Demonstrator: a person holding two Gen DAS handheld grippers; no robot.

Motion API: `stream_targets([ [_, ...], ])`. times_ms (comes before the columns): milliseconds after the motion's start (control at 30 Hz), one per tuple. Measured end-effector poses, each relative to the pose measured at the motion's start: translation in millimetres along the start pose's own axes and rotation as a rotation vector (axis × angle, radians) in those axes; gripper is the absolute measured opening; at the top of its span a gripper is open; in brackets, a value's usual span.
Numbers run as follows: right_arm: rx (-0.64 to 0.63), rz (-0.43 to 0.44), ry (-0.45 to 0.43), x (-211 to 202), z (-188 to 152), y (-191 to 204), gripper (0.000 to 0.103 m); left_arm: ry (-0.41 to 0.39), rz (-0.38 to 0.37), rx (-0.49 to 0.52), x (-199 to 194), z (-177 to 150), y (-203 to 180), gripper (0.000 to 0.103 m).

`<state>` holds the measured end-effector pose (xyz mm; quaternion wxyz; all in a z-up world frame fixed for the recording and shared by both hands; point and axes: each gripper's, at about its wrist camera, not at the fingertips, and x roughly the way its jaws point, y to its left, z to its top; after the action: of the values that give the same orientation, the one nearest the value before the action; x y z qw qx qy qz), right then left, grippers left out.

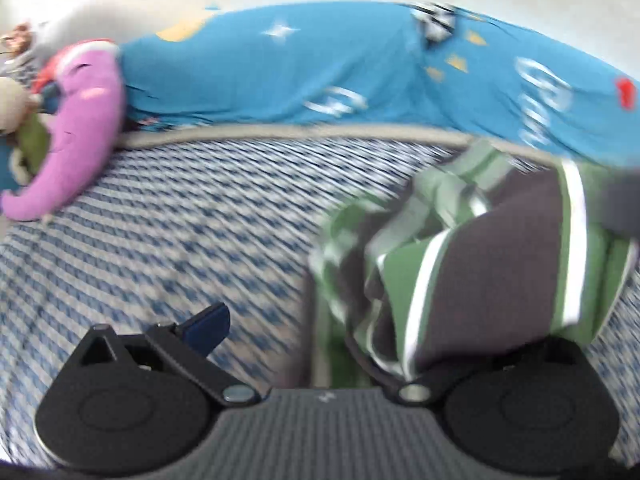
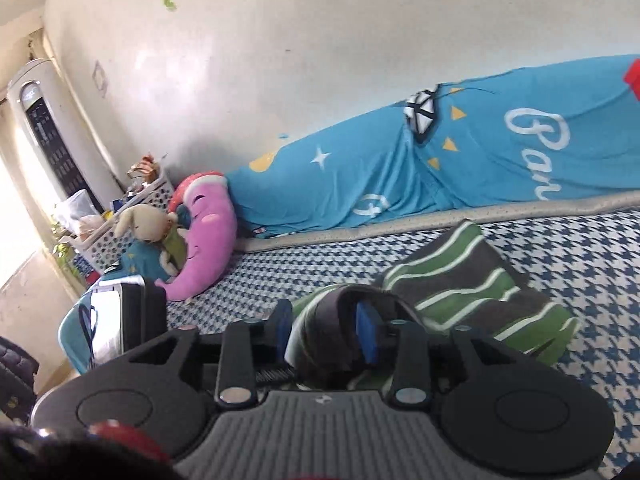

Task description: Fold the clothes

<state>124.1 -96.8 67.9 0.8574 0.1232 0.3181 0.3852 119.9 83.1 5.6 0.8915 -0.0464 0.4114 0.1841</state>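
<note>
— Striped garment (image 1: 492, 256), green, grey and white, bunched on the houndstooth bed cover (image 1: 160, 240), right of the left gripper (image 1: 304, 336). Blurred throughout.
— Jaws?
— Spread wide; right finger hidden under cloth, so no telling whether anything is gripped.
— Right wrist view?
— Right gripper (image 2: 326, 332) clamped on a fold of the garment (image 2: 472, 288). Beyond, pink plush (image 2: 208, 240) beside blue sheet (image 2: 360, 184).

One striped garment (image 2: 472, 280), two plush toys (image 2: 208, 236), one basket (image 2: 120, 228).
</note>
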Motion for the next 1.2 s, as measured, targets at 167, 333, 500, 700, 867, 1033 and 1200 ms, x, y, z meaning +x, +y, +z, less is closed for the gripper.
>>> stream_targets([
  [167,0.046,-0.177,0.015,-1,-1,-27,0.042,0.005,0.059,-0.080,18,13,45,0.103],
  [333,0.136,-0.327,0.051,7,-7,-62,0.055,0.010,0.084,-0.069,29,17,55,0.103],
  [500,0.239,-0.362,0.078,18,-12,-87,0.062,0.022,0.059,-0.055,27,15,51,0.103],
  [700,0.310,-0.357,0.116,41,-19,-98,0.064,0.018,0.022,-0.012,25,16,48,0.103],
  [867,0.284,-0.338,0.102,52,-19,-91,0.032,0.028,-0.001,0.011,25,14,46,0.103],
  [1033,0.237,-0.330,0.027,52,-10,-70,0.011,0.016,-0.004,0.026,22,14,45,0.103],
  [1200,0.198,-0.306,-0.084,47,4,-45,0.009,-0.023,0.073,0.019,19,22,47,0.103],
])
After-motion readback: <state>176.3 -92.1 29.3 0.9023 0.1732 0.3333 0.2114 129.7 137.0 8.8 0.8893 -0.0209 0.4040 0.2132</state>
